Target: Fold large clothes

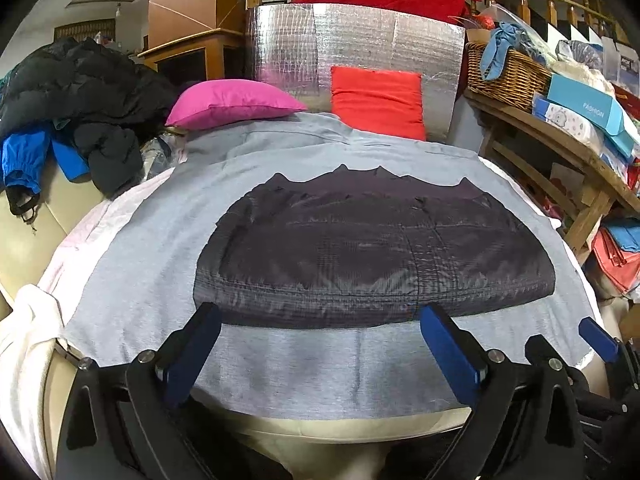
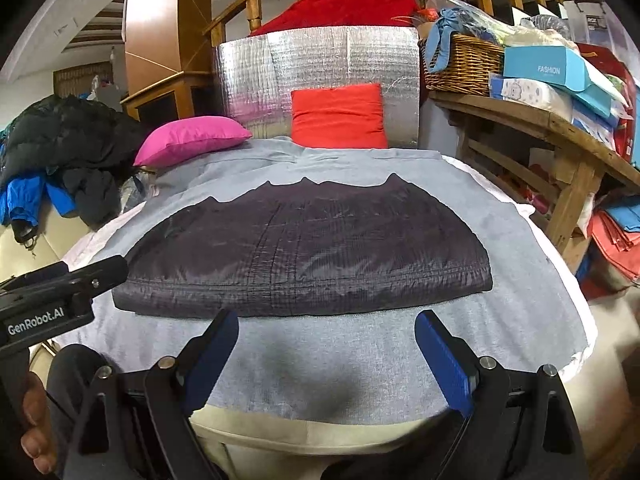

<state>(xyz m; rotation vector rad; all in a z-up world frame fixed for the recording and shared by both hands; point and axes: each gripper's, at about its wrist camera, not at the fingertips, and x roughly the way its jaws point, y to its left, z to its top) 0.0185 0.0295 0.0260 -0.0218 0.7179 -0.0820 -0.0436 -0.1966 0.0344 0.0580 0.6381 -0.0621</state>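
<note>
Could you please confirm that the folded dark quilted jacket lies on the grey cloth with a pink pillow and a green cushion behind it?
Not quite: the cushion is red, not green, as the right wrist view shows. The folded dark quilted jacket does lie on the grey cloth, with the pink pillow behind.

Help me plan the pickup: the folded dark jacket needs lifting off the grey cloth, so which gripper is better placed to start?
Probably either. The left gripper faces the folded dark jacket left of centre; the right gripper faces its right half. Both are open, short of its near edge.

A faintly glossy quilted dark jacket (image 2: 304, 248) lies on matt grey cloth (image 2: 320, 360), before crinkled silver foil (image 2: 320, 60).
</note>
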